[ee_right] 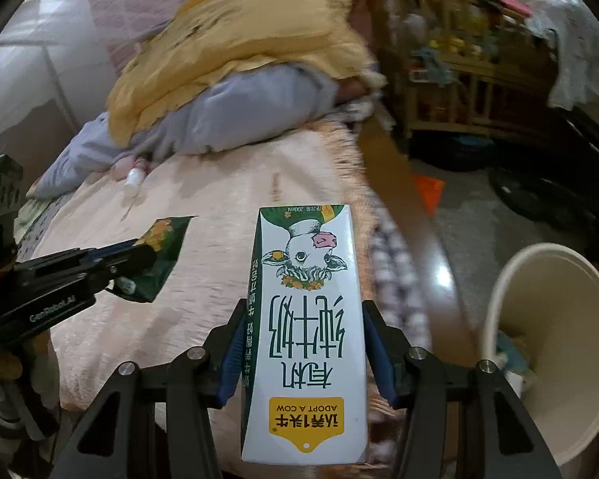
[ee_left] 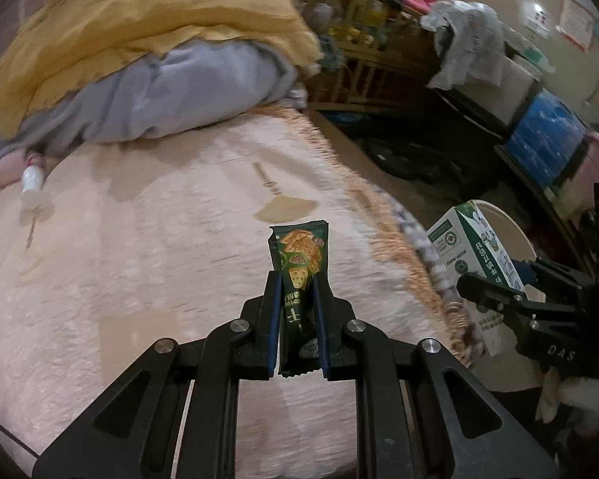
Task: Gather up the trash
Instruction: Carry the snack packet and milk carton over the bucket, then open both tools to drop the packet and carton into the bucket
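Black linkage arms fill the bottom of both wrist views, and between them each gripper carries a piece of trash above a bed [ee_left: 139, 259] covered in a pale pink fuzzy blanket with a fringed edge. At the head of the bed a yellow quilt [ee_left: 139, 28] lies heaped over a grey one, and a small white bottle [ee_left: 32, 189] lies on the blanket just beside that heap. Beyond the bed's edge the room is cluttered: a wooden crib [ee_right: 459, 80] full of toys, stacked boxes and bins along the wall, dark things on the floor. A cream-coloured trash bin [ee_right: 559, 339] stands on the floor close to the bed's side, with some scraps already in it. The left gripper [ee_left: 297, 291] has its jaws drawn narrow and clamped on a green cracker wrapper [ee_left: 299, 255], which stands between the blue pads with its long axis running along the fingers, its flat sealed end pointing away from the camera over the blanket. The right gripper [ee_right: 299, 339] has its jaws partway apart and pressed on the two sides of a white and green milk carton [ee_right: 303, 319], held lengthwise between the pads. The carton's long axis also runs along the fingers; its print reads upside down, with the cow's head at the far end.
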Demonstrator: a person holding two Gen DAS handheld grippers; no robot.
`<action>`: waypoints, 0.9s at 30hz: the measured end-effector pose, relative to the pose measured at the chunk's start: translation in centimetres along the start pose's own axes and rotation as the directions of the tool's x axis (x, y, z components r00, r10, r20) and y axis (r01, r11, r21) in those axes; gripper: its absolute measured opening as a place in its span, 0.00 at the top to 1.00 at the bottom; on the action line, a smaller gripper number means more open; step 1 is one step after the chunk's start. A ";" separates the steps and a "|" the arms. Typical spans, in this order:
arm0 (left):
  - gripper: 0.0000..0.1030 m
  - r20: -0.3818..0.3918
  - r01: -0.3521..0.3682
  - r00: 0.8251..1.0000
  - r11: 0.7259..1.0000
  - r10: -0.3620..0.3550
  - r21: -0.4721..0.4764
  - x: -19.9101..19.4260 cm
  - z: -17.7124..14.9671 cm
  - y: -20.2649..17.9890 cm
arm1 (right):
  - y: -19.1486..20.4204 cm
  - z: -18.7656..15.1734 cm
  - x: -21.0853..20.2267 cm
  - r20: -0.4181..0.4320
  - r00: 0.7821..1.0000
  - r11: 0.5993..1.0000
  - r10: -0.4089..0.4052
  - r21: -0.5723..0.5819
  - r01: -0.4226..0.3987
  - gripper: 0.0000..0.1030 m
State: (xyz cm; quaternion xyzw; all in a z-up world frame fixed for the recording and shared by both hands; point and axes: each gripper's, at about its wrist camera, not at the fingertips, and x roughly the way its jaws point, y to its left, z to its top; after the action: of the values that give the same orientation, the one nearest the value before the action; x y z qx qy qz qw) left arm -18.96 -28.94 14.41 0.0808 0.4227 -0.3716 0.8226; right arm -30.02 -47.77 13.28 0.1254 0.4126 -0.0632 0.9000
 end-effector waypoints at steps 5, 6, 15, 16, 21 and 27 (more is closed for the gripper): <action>0.87 -0.002 0.032 0.999 0.998 -0.032 0.062 0.7 1.0 -3.7 | -3.8 -1.0 -1.9 0.021 0.999 0.997 -0.045 0.058 0.044 0.50; 0.87 -0.003 0.040 0.999 0.996 -0.040 0.074 0.9 1.2 -4.6 | -4.4 -1.1 -2.3 0.023 0.998 0.996 -0.054 0.068 0.053 0.50; 0.87 -0.032 0.112 0.994 0.980 -0.108 0.162 3.8 2.6 -11.8 | -11.4 -3.0 -4.5 0.023 0.987 0.975 -0.160 0.161 0.154 0.50; 0.87 -0.041 0.129 0.992 0.977 -0.124 0.172 4.4 2.8 -13.0 | -12.7 -3.2 -4.7 0.021 0.985 0.969 -0.171 0.184 0.164 0.50; 0.87 -0.091 0.219 0.975 0.957 -0.205 0.192 7.1 3.6 -17.7 | -17.2 -4.4 -5.1 0.000 0.976 0.942 -0.219 0.262 0.211 0.49; 0.87 -0.149 0.301 0.950 0.932 -0.274 0.203 10.3 3.6 -22.4 | -21.3 -5.6 -4.6 -0.025 0.968 0.910 -0.249 0.337 0.243 0.49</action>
State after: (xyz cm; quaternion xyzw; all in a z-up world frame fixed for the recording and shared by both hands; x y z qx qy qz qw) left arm -28.10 -52.06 13.00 0.1317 0.4336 -0.5277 0.7185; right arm -41.74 -66.66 9.56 0.2243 0.3996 -0.2469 0.8539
